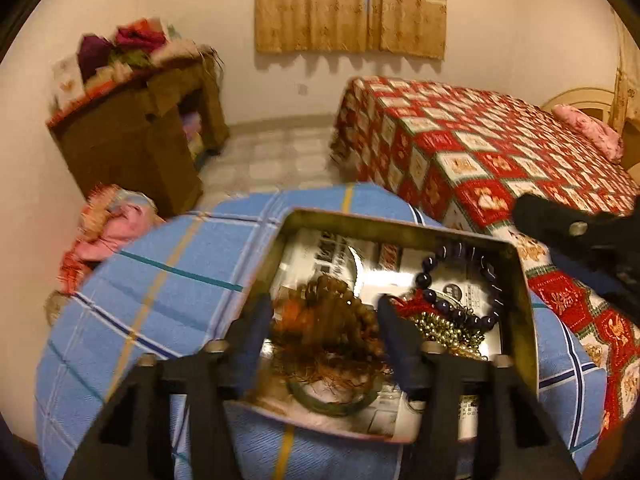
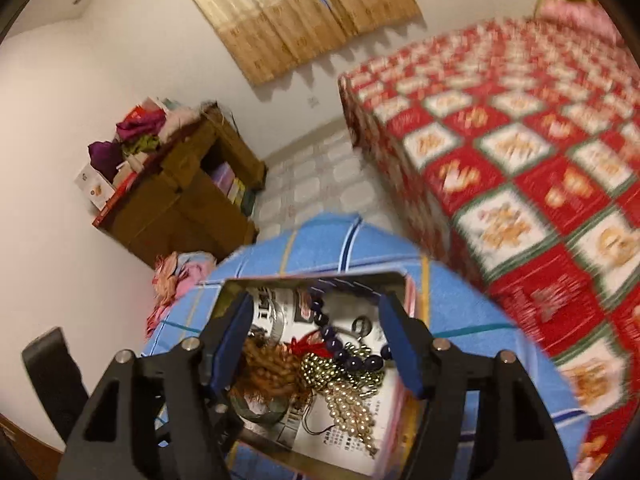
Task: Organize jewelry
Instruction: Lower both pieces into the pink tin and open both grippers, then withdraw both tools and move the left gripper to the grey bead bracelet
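A metal tin (image 1: pixel 524 304) lined with newspaper sits on a stool covered in blue plaid cloth (image 1: pixel 172 280). It holds a brown wooden bead string (image 1: pixel 332 316), a dark purple bead bracelet (image 1: pixel 460 280), a gold bead necklace (image 1: pixel 448 330), a red tassel and a green bangle (image 1: pixel 332 404). My left gripper (image 1: pixel 324 320) is open, its fingers either side of the brown beads just above them. My right gripper (image 2: pixel 316 336) is open above the tin (image 2: pixel 304 280), over the purple bracelet (image 2: pixel 344 348) and gold necklace (image 2: pixel 344 392). The brown beads (image 2: pixel 268 368) lie left.
A bed with a red and white patterned cover (image 1: pixel 480 148) stands to the right. A brown cabinet (image 1: pixel 136 140) piled with clothes stands at the far left wall. Pink cloth (image 1: pixel 108 232) lies beside the stool. A curtain (image 1: pixel 352 4) hangs behind.
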`<state>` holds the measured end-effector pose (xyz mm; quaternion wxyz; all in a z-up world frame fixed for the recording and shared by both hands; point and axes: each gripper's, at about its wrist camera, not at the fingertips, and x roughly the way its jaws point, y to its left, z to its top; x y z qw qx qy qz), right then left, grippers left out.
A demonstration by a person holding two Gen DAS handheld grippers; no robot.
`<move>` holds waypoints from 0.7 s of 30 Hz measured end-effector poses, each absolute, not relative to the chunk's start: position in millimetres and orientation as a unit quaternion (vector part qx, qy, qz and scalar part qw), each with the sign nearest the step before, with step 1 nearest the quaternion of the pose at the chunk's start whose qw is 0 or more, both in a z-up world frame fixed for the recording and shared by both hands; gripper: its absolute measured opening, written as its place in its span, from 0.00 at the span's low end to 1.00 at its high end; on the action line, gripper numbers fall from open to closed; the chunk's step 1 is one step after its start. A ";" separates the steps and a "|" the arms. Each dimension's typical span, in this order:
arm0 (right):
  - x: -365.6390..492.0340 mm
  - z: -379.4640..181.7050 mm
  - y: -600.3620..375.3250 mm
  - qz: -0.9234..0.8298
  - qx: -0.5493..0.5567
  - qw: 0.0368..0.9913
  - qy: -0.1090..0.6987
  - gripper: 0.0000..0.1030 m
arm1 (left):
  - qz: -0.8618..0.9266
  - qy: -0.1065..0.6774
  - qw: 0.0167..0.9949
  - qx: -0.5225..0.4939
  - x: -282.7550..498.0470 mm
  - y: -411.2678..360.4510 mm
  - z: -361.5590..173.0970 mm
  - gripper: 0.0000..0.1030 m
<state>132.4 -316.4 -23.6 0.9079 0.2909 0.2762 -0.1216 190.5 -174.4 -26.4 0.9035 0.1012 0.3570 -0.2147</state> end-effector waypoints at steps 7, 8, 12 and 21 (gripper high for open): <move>84.0 4.9 -286.6 -0.167 0.247 0.929 0.219 0.96 | -0.179 0.327 0.921 0.115 163.0 -155.4 -5.0 0.78; 79.8 4.7 -282.5 -0.174 0.242 0.930 0.215 0.98 | -0.176 0.326 0.922 0.114 159.6 -152.0 -4.5 0.78; 64.2 -4.4 -263.8 -0.192 0.219 0.931 0.221 0.99 | -0.166 0.324 0.924 0.121 142.5 -141.6 -7.1 0.78; 47.4 -21.5 -255.8 -0.188 0.253 0.914 0.256 0.99 | -0.149 0.343 0.920 0.118 123.6 -121.9 -17.6 0.78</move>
